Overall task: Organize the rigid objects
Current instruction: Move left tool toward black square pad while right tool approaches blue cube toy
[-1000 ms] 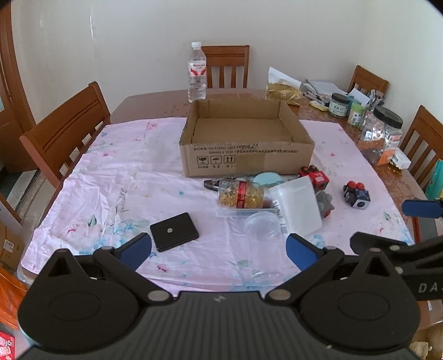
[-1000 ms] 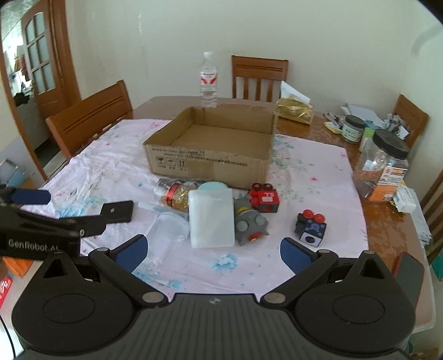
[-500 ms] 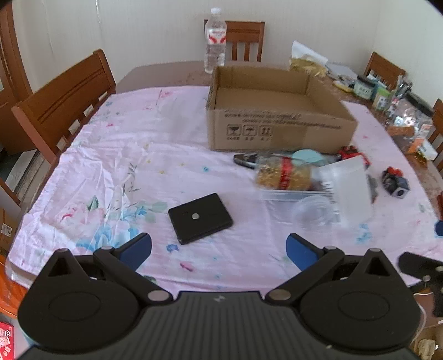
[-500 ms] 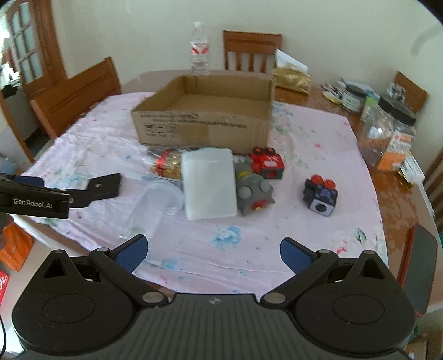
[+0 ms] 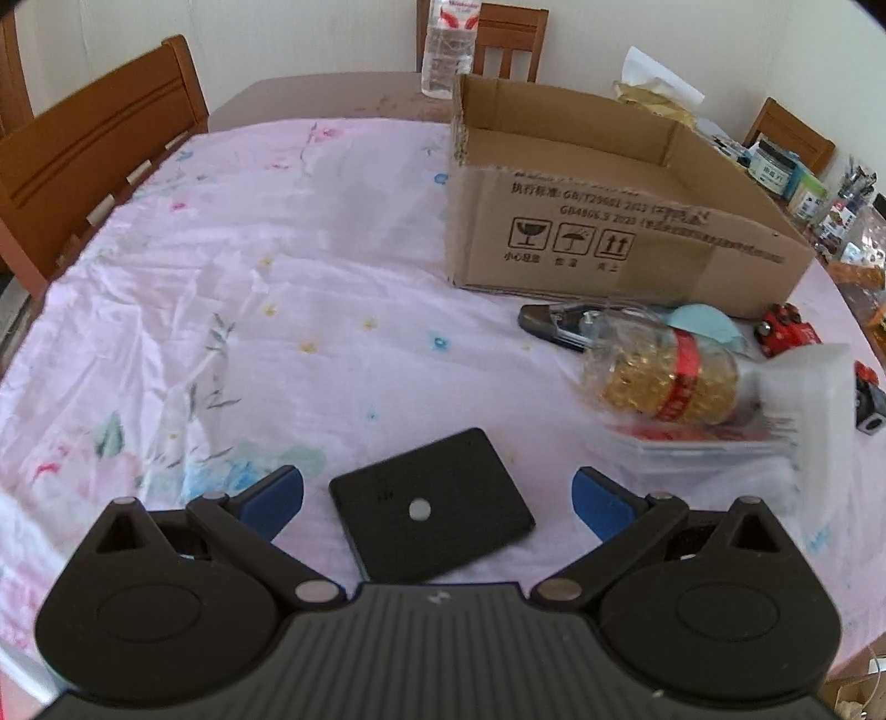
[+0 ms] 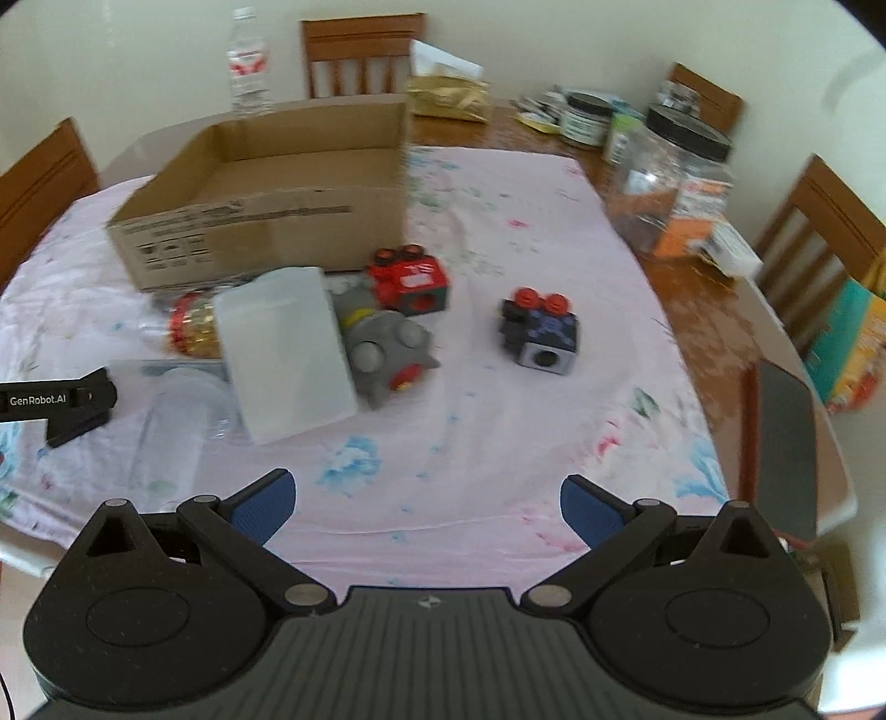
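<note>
A flat black plate (image 5: 432, 504) with a silver dot lies on the pink cloth, right between the blue pads of my open left gripper (image 5: 437, 498), untouched. Farther right lie a bottle of golden beads (image 5: 664, 382), pliers (image 5: 559, 324) and a white box (image 5: 814, 404). The open cardboard box (image 5: 620, 243) stands behind them. My right gripper (image 6: 426, 498) is open over bare cloth. Ahead of it sit a dark blue toy block (image 6: 540, 338), a red toy block (image 6: 412, 279), a grey toy (image 6: 382, 349), the white box (image 6: 285, 349) and a clear cup (image 6: 171, 421).
Wooden chairs (image 5: 94, 155) ring the table. A water bottle (image 5: 446, 44) stands behind the cardboard box. Jars (image 6: 675, 177) and clutter crowd the far right of the table (image 6: 714, 310). The left gripper's arm (image 6: 55, 399) shows at the left edge of the right wrist view.
My left gripper has moved forward and down until the black plate lies between its pads. My right gripper has moved forward toward the toys. Both stay open.
</note>
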Tool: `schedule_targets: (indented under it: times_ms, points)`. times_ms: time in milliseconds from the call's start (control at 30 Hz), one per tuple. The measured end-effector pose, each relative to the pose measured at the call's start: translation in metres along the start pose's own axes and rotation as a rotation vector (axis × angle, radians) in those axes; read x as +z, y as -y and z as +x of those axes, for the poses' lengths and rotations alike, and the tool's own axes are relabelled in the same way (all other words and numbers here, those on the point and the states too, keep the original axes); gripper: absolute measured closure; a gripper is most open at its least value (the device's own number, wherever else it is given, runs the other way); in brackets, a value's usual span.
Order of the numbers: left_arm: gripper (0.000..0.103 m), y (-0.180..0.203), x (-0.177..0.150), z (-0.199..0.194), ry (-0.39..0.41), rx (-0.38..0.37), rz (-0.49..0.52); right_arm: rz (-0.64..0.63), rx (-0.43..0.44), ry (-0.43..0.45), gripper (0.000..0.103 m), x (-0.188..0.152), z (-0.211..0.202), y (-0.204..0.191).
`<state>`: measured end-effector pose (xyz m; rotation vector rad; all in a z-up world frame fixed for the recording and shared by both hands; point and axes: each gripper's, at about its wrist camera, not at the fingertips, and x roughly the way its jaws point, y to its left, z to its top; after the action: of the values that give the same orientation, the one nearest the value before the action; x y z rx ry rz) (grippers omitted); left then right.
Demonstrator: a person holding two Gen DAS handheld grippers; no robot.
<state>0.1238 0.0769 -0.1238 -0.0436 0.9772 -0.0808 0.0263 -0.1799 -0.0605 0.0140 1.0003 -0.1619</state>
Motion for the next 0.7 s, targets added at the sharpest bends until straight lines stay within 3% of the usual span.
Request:
schedule_targets:
  times_ms: [233,700]
  points:
    - [0.000,0.000,-0.008,0.006,0.033,0.065,0.048,0.036,-0.040,-0.026,0.000,0.010,0.016,0.018]
    - [0.000,-0.007,-0.013,0.000,0.010,0.150,-0.081,-0.048,0.018,-0.042,0.000,0.047,0.084,0.072]
